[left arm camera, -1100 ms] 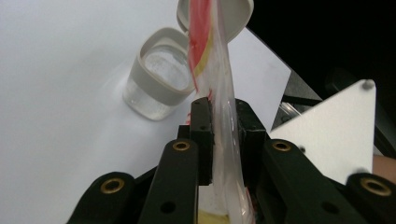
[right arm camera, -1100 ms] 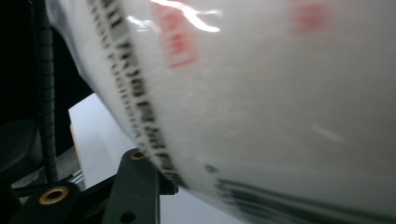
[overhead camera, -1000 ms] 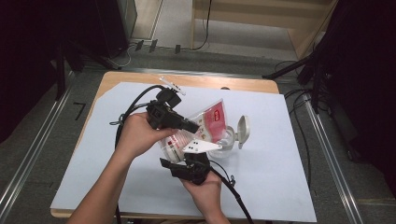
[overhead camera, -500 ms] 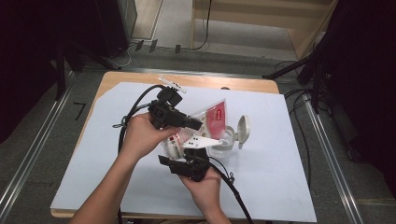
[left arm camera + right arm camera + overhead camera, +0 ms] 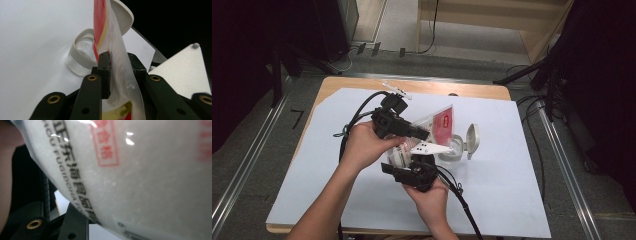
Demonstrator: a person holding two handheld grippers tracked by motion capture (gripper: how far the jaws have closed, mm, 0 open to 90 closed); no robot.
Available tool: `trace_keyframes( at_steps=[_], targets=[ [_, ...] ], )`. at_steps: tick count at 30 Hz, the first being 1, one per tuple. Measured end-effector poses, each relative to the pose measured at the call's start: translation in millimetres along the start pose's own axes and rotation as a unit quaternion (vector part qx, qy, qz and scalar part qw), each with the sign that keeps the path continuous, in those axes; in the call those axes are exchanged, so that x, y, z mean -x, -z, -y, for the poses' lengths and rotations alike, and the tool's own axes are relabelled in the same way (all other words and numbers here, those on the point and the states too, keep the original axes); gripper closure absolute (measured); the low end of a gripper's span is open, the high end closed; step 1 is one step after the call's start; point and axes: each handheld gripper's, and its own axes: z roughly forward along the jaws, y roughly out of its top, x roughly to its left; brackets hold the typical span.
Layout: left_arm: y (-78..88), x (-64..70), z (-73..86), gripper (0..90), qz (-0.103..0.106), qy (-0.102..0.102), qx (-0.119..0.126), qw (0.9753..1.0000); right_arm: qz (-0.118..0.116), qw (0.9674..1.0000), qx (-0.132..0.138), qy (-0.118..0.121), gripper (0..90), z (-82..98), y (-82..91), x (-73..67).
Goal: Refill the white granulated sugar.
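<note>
A soft plastic bag (image 5: 439,125) of white granules, salt or sugar by the look of it, is held up over the middle of the table (image 5: 522,200), a bit toward the far edge. It's judged to be floppy and slick: thin film that folds wherever it's pinched, with loose contents that shift and put the weight wherever the bag sags. Nothing fragile, but spills are likely once it's tilted, so the flat seam or a gathered corner is probably the best place to be gripped, not the bulging middle.

The left tool (image 5: 424,135) is seen with its jaws fairly narrow, and they have just been opening a little; the film of the bag (image 5: 120,62) runs between the jaws, lying against the left-hand pad as seen in the left gripper view, though whether it's actually squeezed can't be told. The right tool (image 5: 412,162) is set moderately narrow and has just been closing slightly; the fat belly of the bag (image 5: 150,175) rests right above and against its jaws, but a true pinch can't be confirmed.

A small clear jar (image 5: 451,151) with its flip lid (image 5: 472,140) swung open sits on the table just under the bag's upper end, on the side toward the right edge. In the left gripper view the jar (image 5: 82,55) shows directly beyond the jaws.
</note>
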Motion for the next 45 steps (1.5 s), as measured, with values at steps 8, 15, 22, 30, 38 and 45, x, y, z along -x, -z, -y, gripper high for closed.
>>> trace_keyframes(
  at_steps=[8, 15, 22, 30, 38, 45],
  targets=[
    [4.5, -0.6, -1.2, 81.4, -0.018, 0.015, -0.013, 0.9996, 0.022, 0.9983, -0.020, 0.050, 60.2, -0.5, -2.6, -5.9],
    [3.5, 2.7, -3.6, 77.6, -0.021, 0.007, 0.008, 0.9997, 0.031, 0.9976, -0.015, 0.061, 61.6, -4.4, -4.2, -10.3],
    [4.4, 6.5, -5.0, 71.2, -0.027, -0.002, 0.009, 0.9996, 0.002, 0.9999, 0.007, 0.016, 62.1, -6.0, -1.1, -6.8],
    [12.0, 13.1, -5.7, 67.3, -0.033, -0.011, 0.004, 0.9994, -0.005, 0.9997, 0.021, 0.008, 62.1, -7.4, 3.6, -6.7],
    [16.0, 11.4, -4.5, 71.7, -0.036, -0.008, -0.014, 0.9992, -0.003, 0.9997, 0.020, 0.014, 61.9, -4.9, 5.8, -4.4],
    [14.5, 12.6, -5.0, 77.4, -0.048, -0.009, 0.001, 0.9988, -0.010, 0.9997, 0.008, 0.021, 56.9, -5.3, 3.9, -2.9]
  ],
)
